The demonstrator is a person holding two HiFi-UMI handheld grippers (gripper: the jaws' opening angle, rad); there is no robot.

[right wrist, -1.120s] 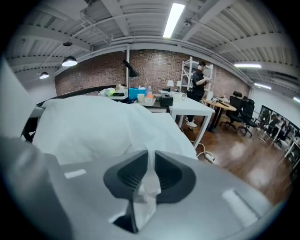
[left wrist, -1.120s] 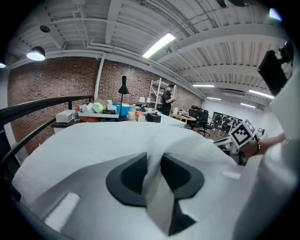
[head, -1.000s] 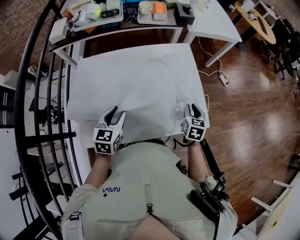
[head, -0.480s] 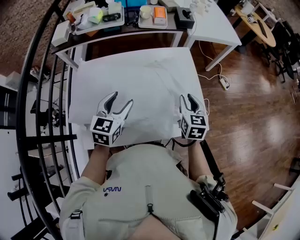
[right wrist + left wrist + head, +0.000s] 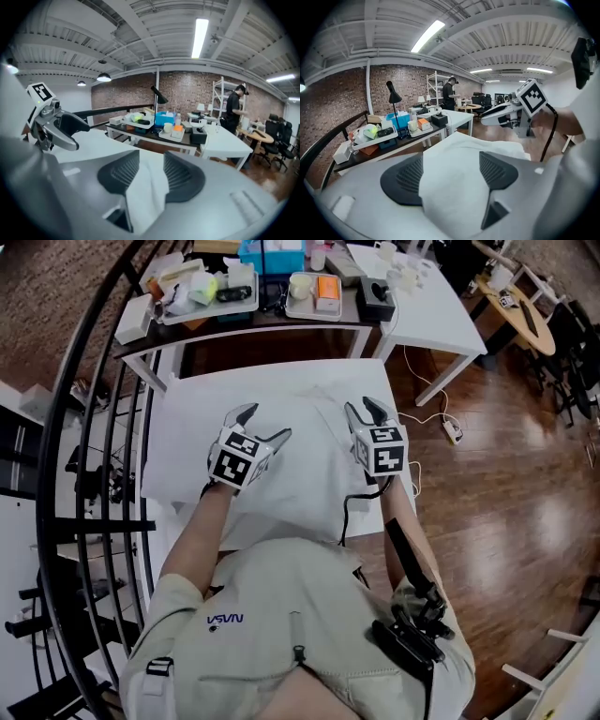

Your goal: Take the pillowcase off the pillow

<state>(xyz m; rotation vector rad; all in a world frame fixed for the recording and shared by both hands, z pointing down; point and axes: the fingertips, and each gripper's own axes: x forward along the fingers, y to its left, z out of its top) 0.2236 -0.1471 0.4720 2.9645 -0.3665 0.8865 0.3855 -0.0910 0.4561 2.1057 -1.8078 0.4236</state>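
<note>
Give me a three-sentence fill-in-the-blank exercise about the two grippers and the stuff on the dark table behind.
1. The left gripper and right gripper, jaws apart, hover above the white ___.
2. On the dark table, the orange box shares a tray with a cream ___.
3. The box at that table's end, beside the white table, is ___.
Missing words: pillow; mug; black.
Note: both grippers' jaws have just been opening. Pillow fabric shows in the gaps, unpinched.

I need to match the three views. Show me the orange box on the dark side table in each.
Head view: orange box at top centre.
Left gripper view: left of centre, above the left jaw pad.
Right gripper view: near centre, just above the jaws.
Shared landmark: the black box beside it, in all three.
</note>
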